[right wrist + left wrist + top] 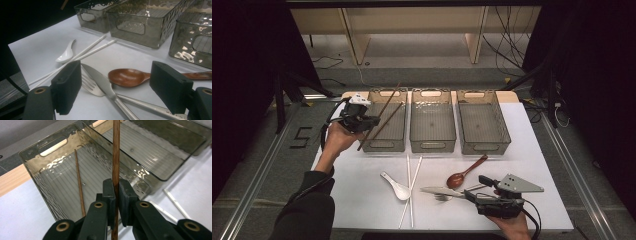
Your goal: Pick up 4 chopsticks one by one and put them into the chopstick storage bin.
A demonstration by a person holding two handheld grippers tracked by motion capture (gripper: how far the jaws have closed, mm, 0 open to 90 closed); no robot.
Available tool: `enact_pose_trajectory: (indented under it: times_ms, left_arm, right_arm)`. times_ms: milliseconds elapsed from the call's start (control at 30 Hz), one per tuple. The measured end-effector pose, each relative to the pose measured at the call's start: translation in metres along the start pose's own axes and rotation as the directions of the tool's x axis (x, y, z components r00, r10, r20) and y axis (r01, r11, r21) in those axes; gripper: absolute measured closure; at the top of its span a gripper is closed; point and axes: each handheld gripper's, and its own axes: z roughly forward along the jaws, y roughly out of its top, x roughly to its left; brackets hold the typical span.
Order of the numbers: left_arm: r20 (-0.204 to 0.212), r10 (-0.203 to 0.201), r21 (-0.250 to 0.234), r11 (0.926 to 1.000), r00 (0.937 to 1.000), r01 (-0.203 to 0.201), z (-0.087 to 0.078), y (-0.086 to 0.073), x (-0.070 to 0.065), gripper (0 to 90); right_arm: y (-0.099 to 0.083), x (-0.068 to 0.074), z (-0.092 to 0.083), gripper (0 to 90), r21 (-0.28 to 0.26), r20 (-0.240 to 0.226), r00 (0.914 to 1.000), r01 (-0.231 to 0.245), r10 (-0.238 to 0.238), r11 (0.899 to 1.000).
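Observation:
My left gripper (368, 122) hovers at the near left corner of the left grey bin (371, 146), shut on a brown wooden chopstick (388, 101) that slants over that bin. In the left gripper view the pads (109, 191) pinch this chopstick (115, 157) above the bin's floor, where a second brown chopstick (79, 187) lies. My right gripper (479, 192) rests low at the table's front right, open, above a knife (102, 82) and a fork (91, 87). Just beyond them lies a wooden spoon (125, 77).
Three grey bins stand in a row at the back: left, middle (432, 145), right (485, 147). A white ceramic spoon (396, 187) and a pair of white chopsticks (411, 185) lie on the white mat (357, 200), front centre. The person's left sleeve enters at the bottom left.

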Motion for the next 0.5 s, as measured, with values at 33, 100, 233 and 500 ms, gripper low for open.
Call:
enact_pose_trajectory:
  times_ms: [33,100,233,500]
  left_arm:
    - [-0.003,-0.006,-0.001,1.0,1.0,0.006,0.002,0.001,0.001,84.0]
    - [0.0,-0.011,0.003,0.9999,0.9999,0.011,0.004,0.003,0.004,84.0]
    - [-0.011,-0.023,-0.003,0.9997,0.9997,0.023,0.007,0.009,0.009,84.0]
    - [-0.04,-0.029,-0.006,0.9996,0.9988,0.029,0.012,0.019,0.02,84.0]
  right_arm:
    - [0.0,0.0,0.0,26.5,0.0,0.001,1.0,0.0,0.0,1.0]
    - [0.0,0.0,0.0,26.5,0.001,0.001,1.0,-0.001,0.001,1.0]
    - [0.0,-0.001,0.0,26.5,0.002,0.0,1.0,-0.001,0.001,1.0]
    - [0.0,0.0,0.0,26.5,0.001,-0.003,1.0,-0.002,0.002,1.0]
